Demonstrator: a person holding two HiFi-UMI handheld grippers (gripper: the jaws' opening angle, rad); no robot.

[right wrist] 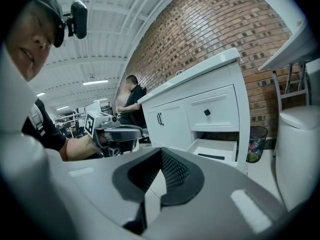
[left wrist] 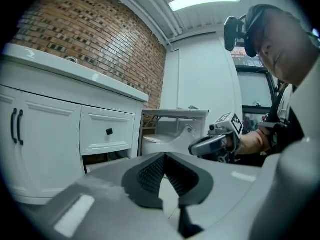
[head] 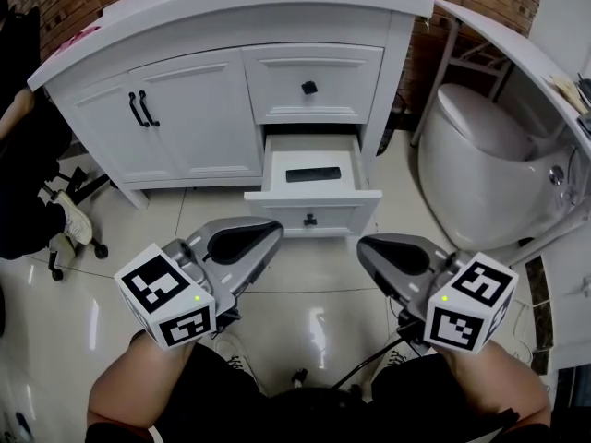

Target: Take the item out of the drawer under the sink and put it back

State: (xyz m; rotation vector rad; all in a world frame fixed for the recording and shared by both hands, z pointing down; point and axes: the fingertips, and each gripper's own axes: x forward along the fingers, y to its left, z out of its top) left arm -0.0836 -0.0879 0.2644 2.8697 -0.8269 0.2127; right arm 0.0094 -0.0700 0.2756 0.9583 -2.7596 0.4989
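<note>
item [head: 313,174]: flat, slim, probably light and stiff, lying in open drawer [head: 277,166] | grip: across its narrow width | left gripper [head: 271,232], right gripper [head: 367,246]: both closed, empty

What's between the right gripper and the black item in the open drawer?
Head view: bare floor tile, then the drawer front with its black knob. The right gripper hangs short of it; the black item lies inside, behind that front.
</note>
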